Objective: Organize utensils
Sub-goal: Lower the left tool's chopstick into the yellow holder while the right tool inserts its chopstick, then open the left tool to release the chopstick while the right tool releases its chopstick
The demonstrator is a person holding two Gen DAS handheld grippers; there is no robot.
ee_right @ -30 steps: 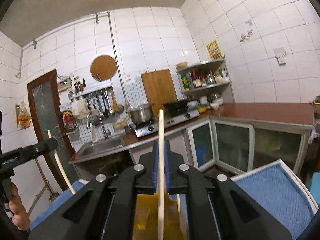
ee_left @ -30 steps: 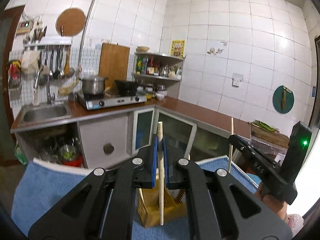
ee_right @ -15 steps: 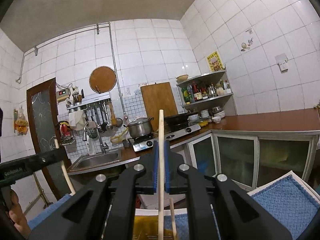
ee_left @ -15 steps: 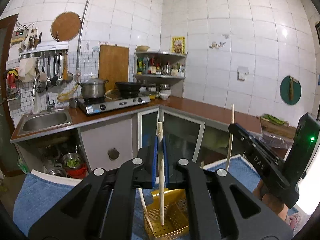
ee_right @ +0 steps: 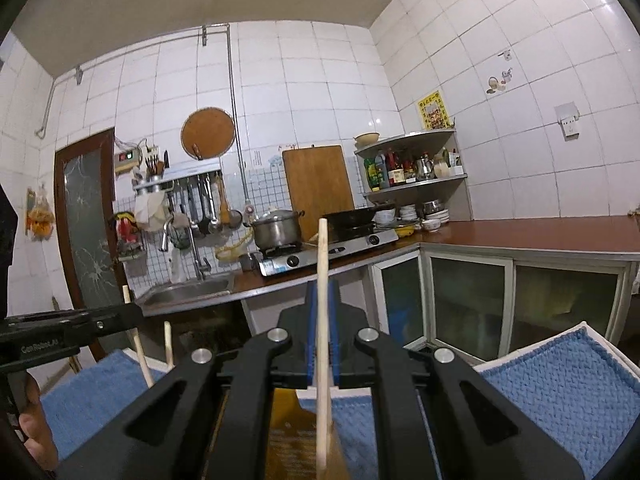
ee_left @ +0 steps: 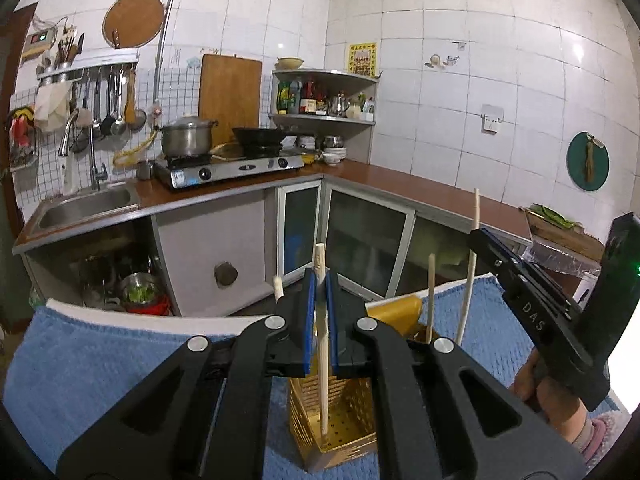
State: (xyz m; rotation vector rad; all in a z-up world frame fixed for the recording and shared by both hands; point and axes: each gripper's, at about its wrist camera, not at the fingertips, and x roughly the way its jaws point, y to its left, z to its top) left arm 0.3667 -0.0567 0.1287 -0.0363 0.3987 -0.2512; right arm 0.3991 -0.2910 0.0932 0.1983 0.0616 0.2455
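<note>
Above the yellow holder (ee_left: 340, 412) on the blue towel (ee_left: 100, 360) (which covers the desk), the left gripper (ee_left: 319, 320) is clenched on a wooden chopstick (ee_left: 322, 360) whose tip reaches down inside the holder. The right gripper (ee_right: 322, 344) grasps another chopstick (ee_right: 322, 320) upright over the same holder (ee_right: 288, 432). To finish well, I judge each stick should go down straight, clear of the two sticks already standing, and be let go only once its tip rests on the perforated floor.
</note>
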